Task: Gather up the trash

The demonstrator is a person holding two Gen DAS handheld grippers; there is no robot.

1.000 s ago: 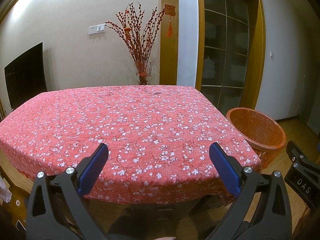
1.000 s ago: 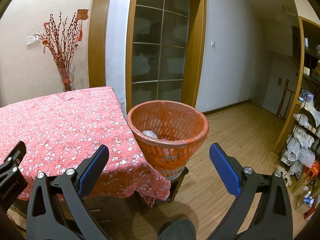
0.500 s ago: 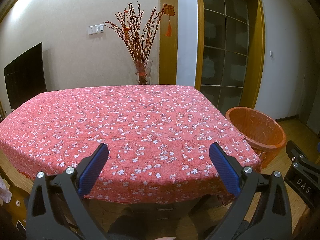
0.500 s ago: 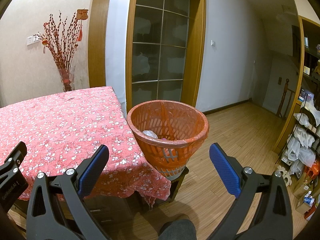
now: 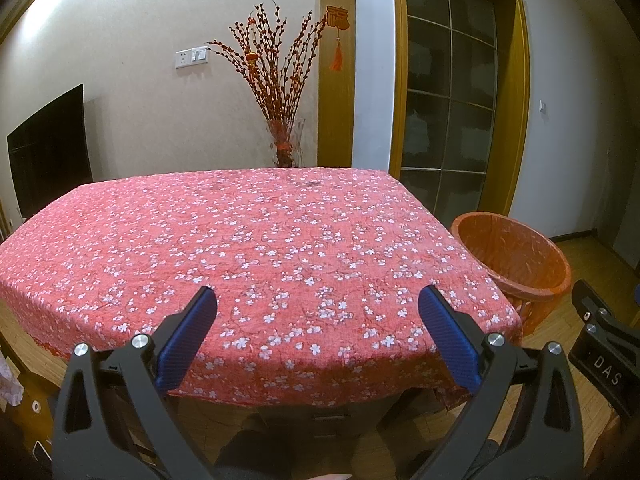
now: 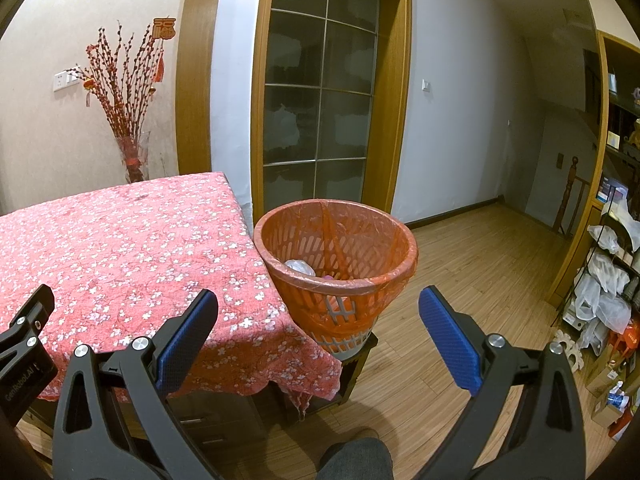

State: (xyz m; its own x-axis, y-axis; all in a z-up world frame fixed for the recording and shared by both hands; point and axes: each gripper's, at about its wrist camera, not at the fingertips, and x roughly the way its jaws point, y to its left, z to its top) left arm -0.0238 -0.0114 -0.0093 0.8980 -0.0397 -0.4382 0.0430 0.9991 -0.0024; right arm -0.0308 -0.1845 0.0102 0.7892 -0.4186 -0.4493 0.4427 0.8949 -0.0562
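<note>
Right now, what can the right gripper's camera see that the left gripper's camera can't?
Only the right wrist view looks down into the orange basket, showing a crumpled pale wrapper at the bottom, the stool under it, and cluttered shelves along the wall. Only the left wrist view shows the dark TV screen and the whole red flowered tablecloth, with no trash on it. Both show the tablecloth, the basket, the vase of red branches, the glass door, and their own open gripper: left gripper, right gripper.
</note>
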